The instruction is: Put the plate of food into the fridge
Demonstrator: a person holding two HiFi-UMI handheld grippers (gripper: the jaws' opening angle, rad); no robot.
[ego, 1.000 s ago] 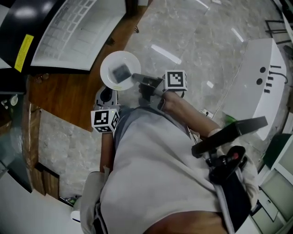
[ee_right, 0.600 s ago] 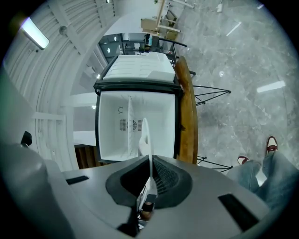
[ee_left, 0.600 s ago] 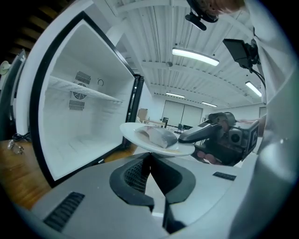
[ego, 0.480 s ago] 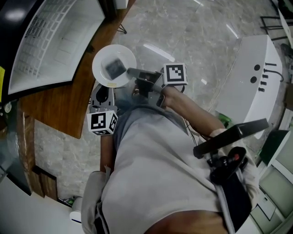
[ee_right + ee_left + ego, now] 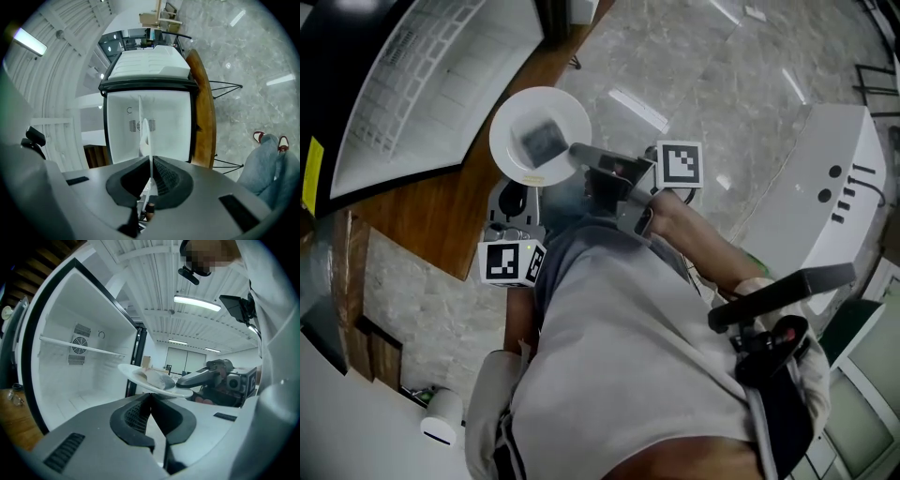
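- Holding on as before, the right gripper stays clamped narrow on the near rim of the plate, with the food lying in the middle of it.
- Against a second ago, the plate sits slightly closer to the fridge, its far rim now just beside the fridge's dark front edge.
- The left gripper stays under the plate, jaws pressed together, touching none of it.
- From the right gripper view, the plate shows edge-on, lined up with the open white compartment between the black side frames.
- A thin shelf crosses the compartment above plate level.
- A wooden table lies beside the fridge, marble floor opens to the right.
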